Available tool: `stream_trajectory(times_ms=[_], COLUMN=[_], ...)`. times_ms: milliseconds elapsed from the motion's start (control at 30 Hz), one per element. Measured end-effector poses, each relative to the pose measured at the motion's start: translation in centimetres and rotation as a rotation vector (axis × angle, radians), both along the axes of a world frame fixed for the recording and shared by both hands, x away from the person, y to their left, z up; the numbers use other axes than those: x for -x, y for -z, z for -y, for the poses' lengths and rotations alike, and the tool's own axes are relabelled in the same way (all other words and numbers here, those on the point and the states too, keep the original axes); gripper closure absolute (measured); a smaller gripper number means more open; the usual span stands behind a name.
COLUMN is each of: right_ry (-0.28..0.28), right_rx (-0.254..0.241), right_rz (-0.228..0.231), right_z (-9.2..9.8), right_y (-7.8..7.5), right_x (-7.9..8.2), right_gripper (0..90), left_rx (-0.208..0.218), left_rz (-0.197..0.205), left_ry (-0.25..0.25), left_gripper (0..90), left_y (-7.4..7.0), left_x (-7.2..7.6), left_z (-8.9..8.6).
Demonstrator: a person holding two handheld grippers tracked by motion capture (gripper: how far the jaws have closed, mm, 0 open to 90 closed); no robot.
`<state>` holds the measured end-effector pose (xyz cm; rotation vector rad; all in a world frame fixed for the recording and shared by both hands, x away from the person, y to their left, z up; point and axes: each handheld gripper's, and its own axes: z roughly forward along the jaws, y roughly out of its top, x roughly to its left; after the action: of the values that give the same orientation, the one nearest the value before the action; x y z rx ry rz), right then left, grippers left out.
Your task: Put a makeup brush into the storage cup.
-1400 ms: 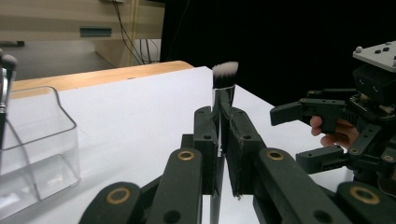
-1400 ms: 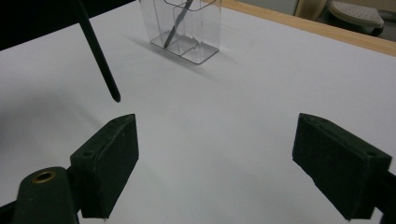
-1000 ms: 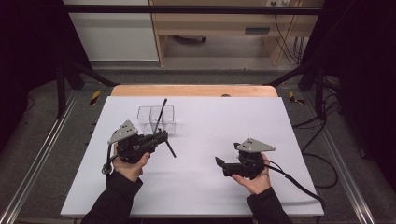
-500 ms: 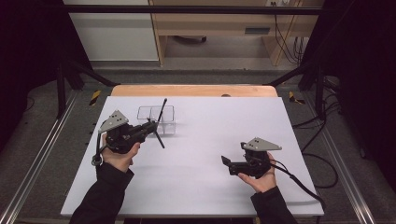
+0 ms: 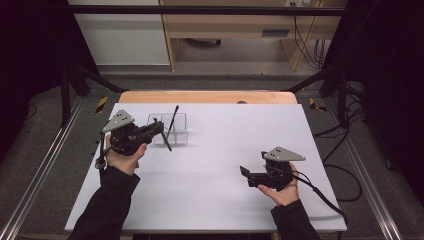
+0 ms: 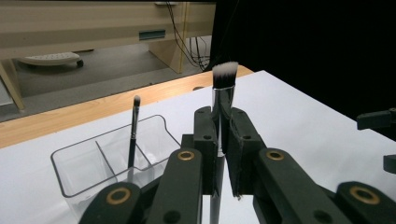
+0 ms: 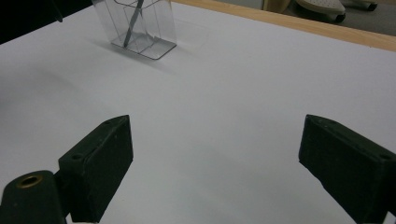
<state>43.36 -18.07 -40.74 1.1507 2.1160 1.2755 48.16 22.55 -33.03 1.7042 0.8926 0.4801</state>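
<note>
My left gripper (image 5: 160,128) is shut on a makeup brush (image 6: 223,79) with white-tipped bristles and a silver ferrule, held upright; its dark handle (image 5: 167,142) sticks out below the jaws. In the left gripper view the two pads (image 6: 206,135) press on the brush stem. Just beyond stands a clear divided container (image 5: 182,116) (image 6: 74,163) with a thin black brush (image 5: 174,116) (image 6: 133,130) leaning in it. My right gripper (image 5: 245,174) (image 7: 215,154) is open and empty, low over the white table at the right. Its view has the container (image 7: 161,21) far off.
A white sheet (image 5: 225,135) covers the table, with a wooden edge (image 5: 210,96) along the far side. A metal frame rail (image 5: 40,175) runs down the left. A beige shelf unit (image 5: 235,30) stands on the floor beyond.
My left gripper has risen and moved left and away from the person with the brush, now beside the container. The right gripper has barely shifted.
</note>
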Motion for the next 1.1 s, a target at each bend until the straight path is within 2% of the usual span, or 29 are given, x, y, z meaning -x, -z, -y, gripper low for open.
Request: stream_trajectory(times_ms=[233, 1100], right_ry=[0.001, 0.022], right_rx=[0.0, 0.002], right_rz=[0.0, -0.011], right_z=[0.0, 0.3], right_y=[0.0, -0.1], right_x=[0.0, -0.1], right_gripper=[10.2, 6.9], left_rx=[-0.012, -0.078], left_rz=[0.002, 0.041], left_ry=[-0.014, -0.048], left_gripper=[83.0, 83.0], left_y=[-0.3, -3.3], left_x=[-0.5, -2.8], left_z=[-0.3, -0.1])
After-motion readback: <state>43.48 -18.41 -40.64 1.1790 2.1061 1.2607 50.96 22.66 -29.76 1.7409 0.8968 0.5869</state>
